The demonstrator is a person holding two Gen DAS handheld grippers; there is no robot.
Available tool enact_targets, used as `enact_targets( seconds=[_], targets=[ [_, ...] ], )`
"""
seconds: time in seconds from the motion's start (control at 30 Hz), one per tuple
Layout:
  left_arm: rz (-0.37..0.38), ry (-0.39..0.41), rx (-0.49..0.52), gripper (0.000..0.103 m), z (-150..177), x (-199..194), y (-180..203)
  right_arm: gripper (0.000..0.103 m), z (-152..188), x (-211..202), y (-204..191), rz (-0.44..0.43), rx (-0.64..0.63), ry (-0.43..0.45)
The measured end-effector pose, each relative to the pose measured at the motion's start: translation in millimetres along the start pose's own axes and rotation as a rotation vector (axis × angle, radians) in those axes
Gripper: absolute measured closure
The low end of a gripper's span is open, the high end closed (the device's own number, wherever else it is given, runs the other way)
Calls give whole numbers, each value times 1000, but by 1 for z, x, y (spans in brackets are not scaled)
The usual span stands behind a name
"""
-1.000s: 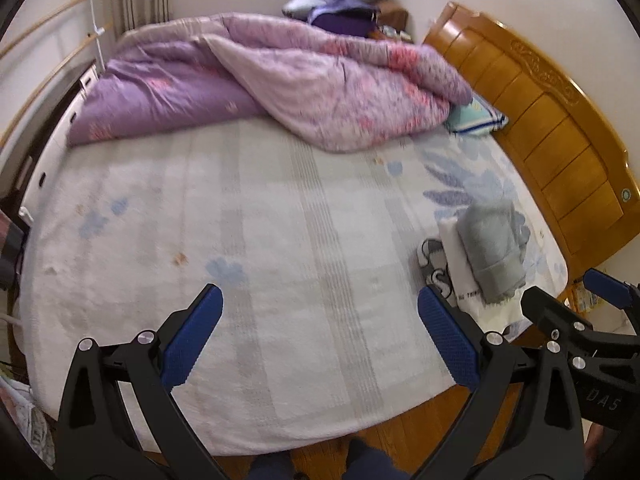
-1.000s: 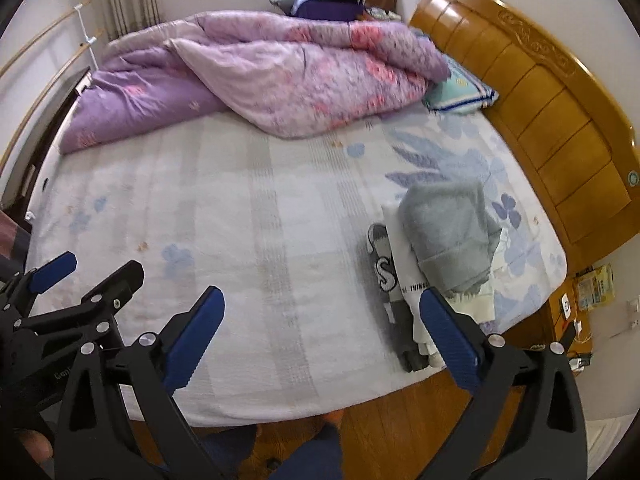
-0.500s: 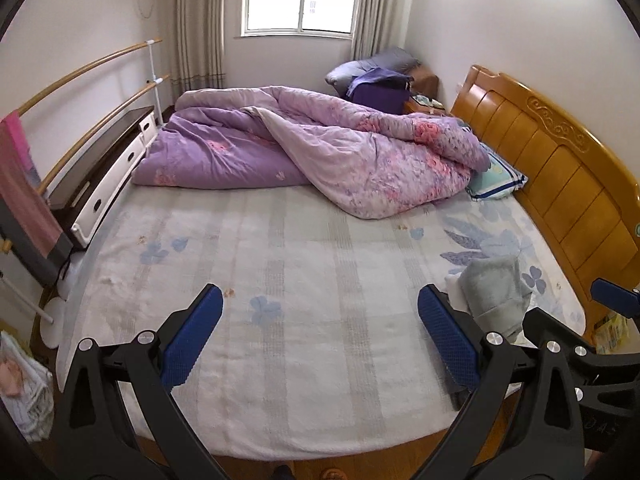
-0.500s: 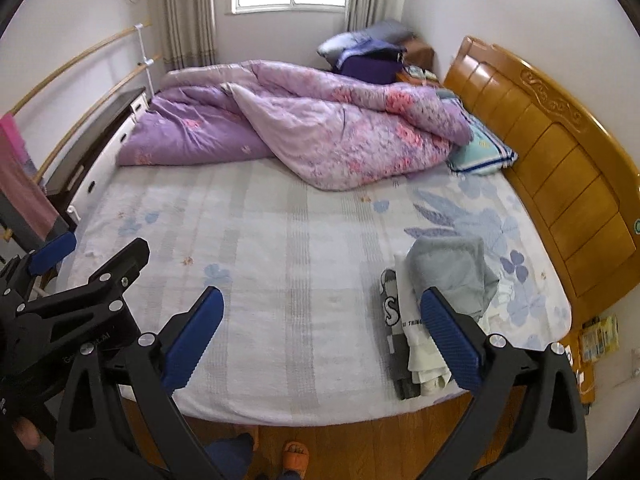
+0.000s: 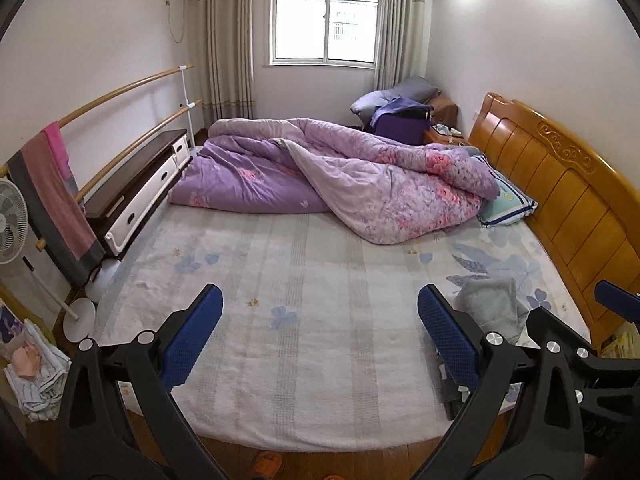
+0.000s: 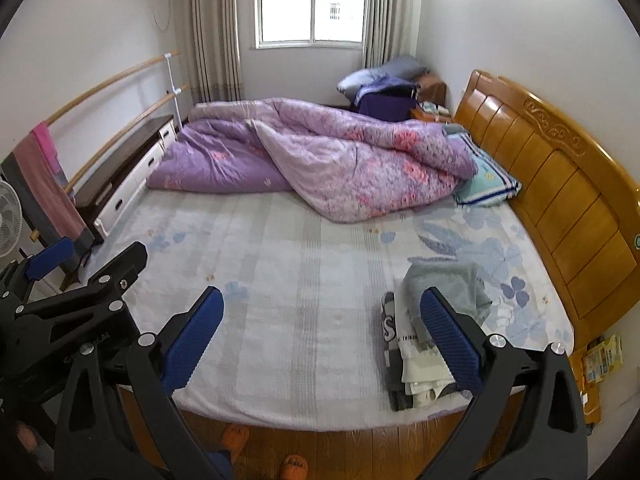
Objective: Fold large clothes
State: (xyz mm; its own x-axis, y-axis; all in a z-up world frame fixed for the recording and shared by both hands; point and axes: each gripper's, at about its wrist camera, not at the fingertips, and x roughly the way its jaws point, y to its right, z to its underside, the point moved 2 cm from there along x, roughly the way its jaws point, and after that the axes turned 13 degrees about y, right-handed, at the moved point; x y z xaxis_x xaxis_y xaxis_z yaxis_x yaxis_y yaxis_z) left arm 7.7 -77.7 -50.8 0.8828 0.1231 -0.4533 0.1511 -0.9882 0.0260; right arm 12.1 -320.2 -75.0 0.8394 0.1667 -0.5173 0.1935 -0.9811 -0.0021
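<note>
A stack of folded clothes (image 6: 416,352) with a grey garment (image 6: 444,284) on top lies at the near right corner of the bed (image 6: 304,280). The grey garment also shows in the left wrist view (image 5: 492,304). My left gripper (image 5: 320,336) is open and empty, held above the bed's near edge. My right gripper (image 6: 320,336) is open and empty, just left of the stack. Each gripper shows at the side of the other's view.
A crumpled purple quilt (image 5: 340,176) and a pillow (image 5: 508,204) lie at the far side. A wooden headboard (image 5: 568,200) runs along the right. A drying rail with a towel (image 5: 52,196), a low cabinet (image 5: 136,192) and a fan (image 5: 12,220) stand left.
Both grippers have tilted up and drawn back from the bed, so the window and walls have come into view. Both stay open and empty.
</note>
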Motion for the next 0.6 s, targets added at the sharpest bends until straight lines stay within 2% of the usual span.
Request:
enact_targets(
  seconds=[0.13,0.33,0.6],
  targets=[
    [0,31,11,5,-19,-13,-4,8,-14,-18,-3,22,-12,53],
    [50,59,10,5,-40,-22,-20,8,-27,-37,-14,54,9,102],
    [62,141,92,5,-58,-35,-42,8,-36,-48,-34,97,41,120]
  ],
)
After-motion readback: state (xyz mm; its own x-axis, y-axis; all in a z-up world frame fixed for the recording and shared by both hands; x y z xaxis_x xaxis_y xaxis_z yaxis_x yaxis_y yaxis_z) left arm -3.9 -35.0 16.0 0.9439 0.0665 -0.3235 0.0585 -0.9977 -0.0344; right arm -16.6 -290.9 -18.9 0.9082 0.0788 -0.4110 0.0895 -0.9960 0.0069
